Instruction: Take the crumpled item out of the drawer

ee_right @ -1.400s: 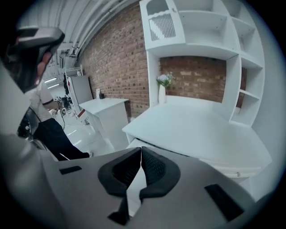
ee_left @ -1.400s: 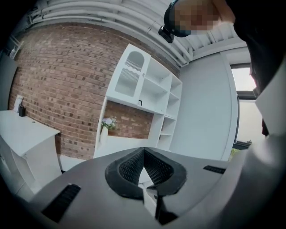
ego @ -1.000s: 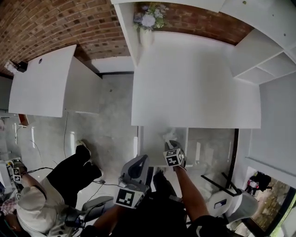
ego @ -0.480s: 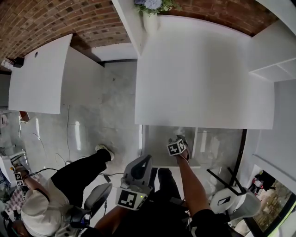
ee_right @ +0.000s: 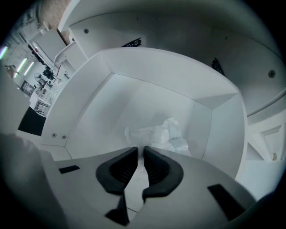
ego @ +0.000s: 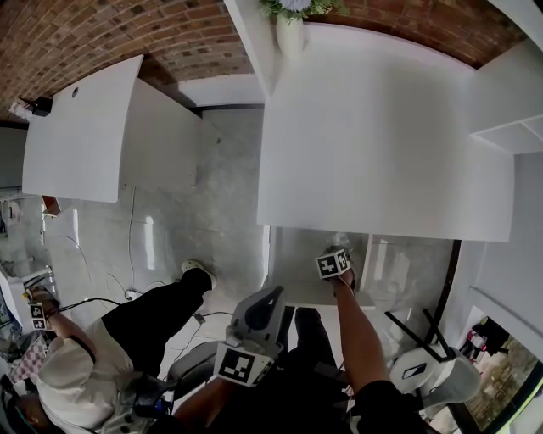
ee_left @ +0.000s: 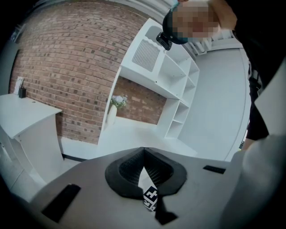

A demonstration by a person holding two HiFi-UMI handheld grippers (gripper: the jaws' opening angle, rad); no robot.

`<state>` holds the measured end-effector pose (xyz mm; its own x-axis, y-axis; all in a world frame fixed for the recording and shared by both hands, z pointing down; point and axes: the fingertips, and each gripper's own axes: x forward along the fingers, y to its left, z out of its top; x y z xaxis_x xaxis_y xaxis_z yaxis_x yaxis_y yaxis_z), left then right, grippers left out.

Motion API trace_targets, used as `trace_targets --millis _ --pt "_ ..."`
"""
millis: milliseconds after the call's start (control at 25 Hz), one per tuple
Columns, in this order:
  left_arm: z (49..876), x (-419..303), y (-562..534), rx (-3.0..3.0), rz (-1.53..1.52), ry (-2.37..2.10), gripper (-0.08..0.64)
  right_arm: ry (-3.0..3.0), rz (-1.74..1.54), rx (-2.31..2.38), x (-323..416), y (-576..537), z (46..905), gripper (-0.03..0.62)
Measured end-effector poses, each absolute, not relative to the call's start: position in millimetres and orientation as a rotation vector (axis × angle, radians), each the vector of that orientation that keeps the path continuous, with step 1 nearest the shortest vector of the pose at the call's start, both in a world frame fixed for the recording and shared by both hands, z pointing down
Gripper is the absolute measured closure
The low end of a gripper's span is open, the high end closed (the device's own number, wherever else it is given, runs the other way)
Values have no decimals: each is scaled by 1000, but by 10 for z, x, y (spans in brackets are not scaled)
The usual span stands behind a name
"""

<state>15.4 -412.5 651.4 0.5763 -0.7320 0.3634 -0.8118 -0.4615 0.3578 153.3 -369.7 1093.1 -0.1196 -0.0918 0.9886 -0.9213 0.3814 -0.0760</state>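
Note:
The crumpled white item (ee_right: 161, 133) lies on the floor of the open white drawer (ee_right: 111, 89), toward its right wall. My right gripper (ee_right: 140, 150) points straight down into the drawer. Its jaws have just been closing and now stand a narrow slit apart, with the tips pinching the item's near edge. In the head view the right gripper (ego: 335, 258) hangs over the drawer (ego: 282, 275) below the desk edge, and a bit of the crumpled item (ego: 341, 241) shows beyond its cube. My left gripper (ee_left: 143, 162) is shut and empty, held back nearer my body (ego: 268, 295).
A wide white desk (ego: 382, 144) overhangs the drawer, with a flower vase (ego: 291, 25) at its back. A second white table (ego: 85, 127) stands to the left. A person in a white cap (ego: 59, 381) sits at lower left. A chair (ego: 428, 373) stands at lower right.
My right gripper has sunk into the drawer toward the crumpled item. The left gripper has lowered a little. The seated person's leg has shifted.

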Motion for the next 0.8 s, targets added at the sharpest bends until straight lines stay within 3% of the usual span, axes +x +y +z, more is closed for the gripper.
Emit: trace_targets --millis 320,800 --pt "6271 170 -3926 2339 186 -1230 543 -1597 914 964 1510 -3708 10462 571" --pt "5315 249 -2924 2456 100 -1349 543 -1972 733 1261 1563 -3245 8201 572"
